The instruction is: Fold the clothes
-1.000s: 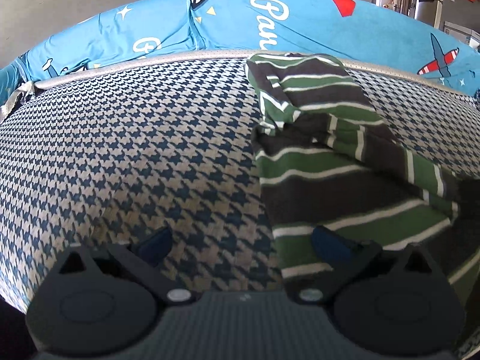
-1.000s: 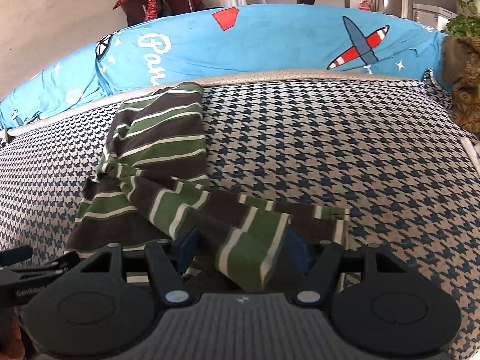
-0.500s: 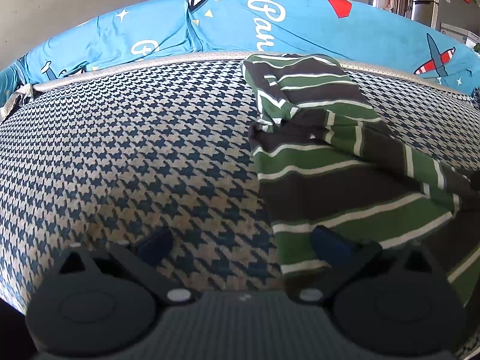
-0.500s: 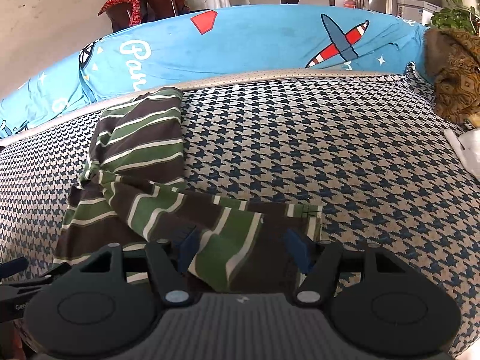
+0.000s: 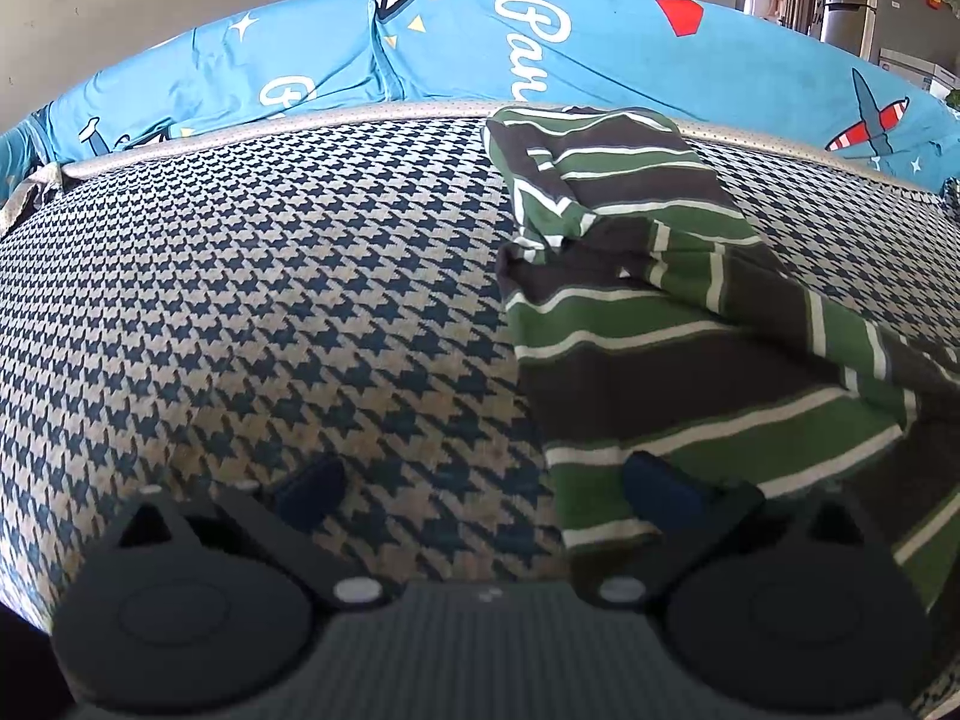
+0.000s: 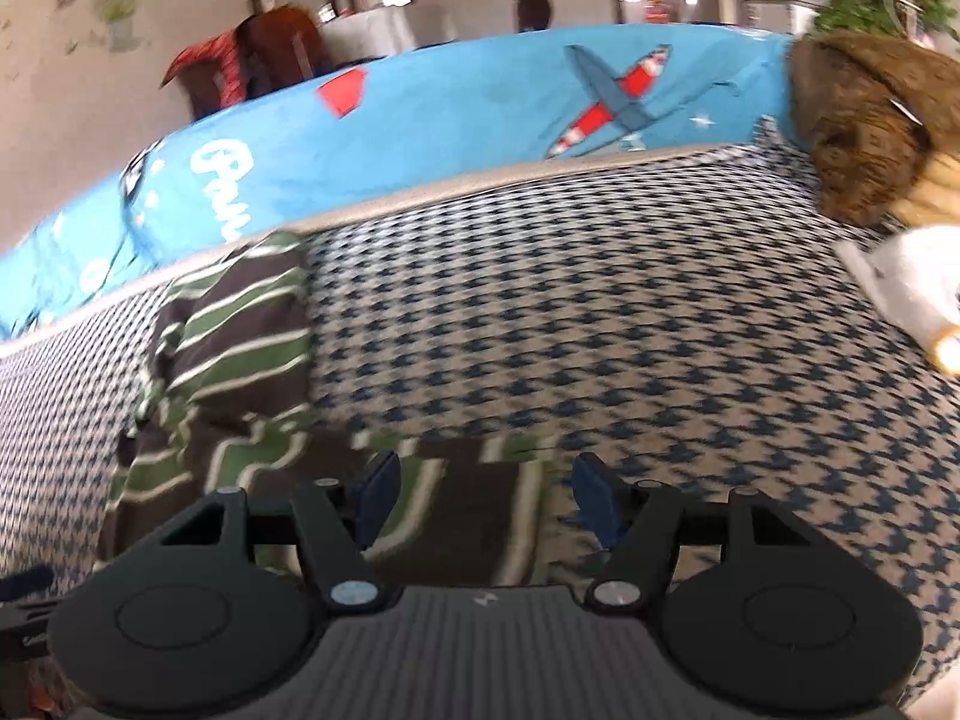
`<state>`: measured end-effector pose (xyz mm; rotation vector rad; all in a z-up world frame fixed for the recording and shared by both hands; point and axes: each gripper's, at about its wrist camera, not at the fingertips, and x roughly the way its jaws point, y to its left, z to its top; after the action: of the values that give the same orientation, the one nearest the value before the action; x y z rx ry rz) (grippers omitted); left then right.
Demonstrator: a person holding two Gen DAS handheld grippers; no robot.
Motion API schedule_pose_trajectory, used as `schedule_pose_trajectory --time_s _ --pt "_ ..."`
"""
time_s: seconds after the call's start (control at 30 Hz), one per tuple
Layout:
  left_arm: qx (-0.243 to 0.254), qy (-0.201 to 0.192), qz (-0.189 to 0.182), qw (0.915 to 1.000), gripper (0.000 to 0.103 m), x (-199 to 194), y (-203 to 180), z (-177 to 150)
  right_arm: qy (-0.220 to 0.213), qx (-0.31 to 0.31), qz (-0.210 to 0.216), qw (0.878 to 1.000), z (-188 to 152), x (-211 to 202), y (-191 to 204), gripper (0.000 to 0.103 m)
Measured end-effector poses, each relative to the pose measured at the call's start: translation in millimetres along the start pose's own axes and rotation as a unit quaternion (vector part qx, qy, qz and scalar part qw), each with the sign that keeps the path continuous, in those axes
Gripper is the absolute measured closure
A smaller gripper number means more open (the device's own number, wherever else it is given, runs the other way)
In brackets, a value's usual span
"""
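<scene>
A green, dark grey and white striped shirt (image 5: 648, 324) lies crumpled on the houndstooth sofa seat (image 5: 270, 312), one sleeve folded across its body. My left gripper (image 5: 480, 489) is open, low over the seat at the shirt's near left hem; its right fingertip (image 5: 654, 489) sits over the striped cloth. In the blurred right wrist view the shirt (image 6: 240, 336) lies left and below. My right gripper (image 6: 483, 495) is open above the shirt's near right edge, nothing between its fingers.
A blue cover printed with aeroplanes (image 5: 540, 42) drapes the sofa back. A brown furry cushion (image 6: 870, 132) and a white object (image 6: 900, 282) sit at the seat's right end. Chairs and a table (image 6: 270, 60) stand beyond the sofa.
The sleeve that hung between my right gripper's fingers is no longer there; the right gripper has swung right and tilted, blurring its view. The left gripper has barely moved.
</scene>
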<state>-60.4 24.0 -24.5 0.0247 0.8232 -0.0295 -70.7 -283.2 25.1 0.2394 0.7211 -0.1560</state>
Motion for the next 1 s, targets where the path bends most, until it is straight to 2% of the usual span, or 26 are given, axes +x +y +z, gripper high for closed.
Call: schedule_pose_trajectory --time_s 0.07,0.3,0.63,0.8,0.87,1.0 --pt "-0.001 0.001 0.001 1.0 0.0 0.2 0.0 0.5 -0.002 0.017 0.002 1.0 -1.3 -1.7 -12.5 0.045" --pt "-0.001 0.002 0.001 1.0 0.0 0.1 0.4 1.0 -0.004 0.038 0.044 0.998 -6.1 -7.3 -22.2 0.046" --pt "-0.003 0.002 -0.001 1.0 0.0 0.0 0.7 0.9 0.006 0.008 0.024 1.0 -13.1 20.4 -10.8 0.047" --pt "-0.003 0.002 -0.002 1.0 0.0 -0.2 1.0 0.8 0.001 -0.016 0.013 1.0 -13.6 32.3 -3.8 0.067" --pt "-0.002 0.001 -0.003 1.0 0.0 -0.3 1.3 0.6 -0.002 -0.021 0.008 1.0 -13.7 35.5 -2.2 0.08" --pt "-0.002 0.001 -0.004 1.0 0.0 -0.6 1.7 0.9 -0.007 -0.029 0.011 0.999 -13.2 38.0 1.4 0.094"
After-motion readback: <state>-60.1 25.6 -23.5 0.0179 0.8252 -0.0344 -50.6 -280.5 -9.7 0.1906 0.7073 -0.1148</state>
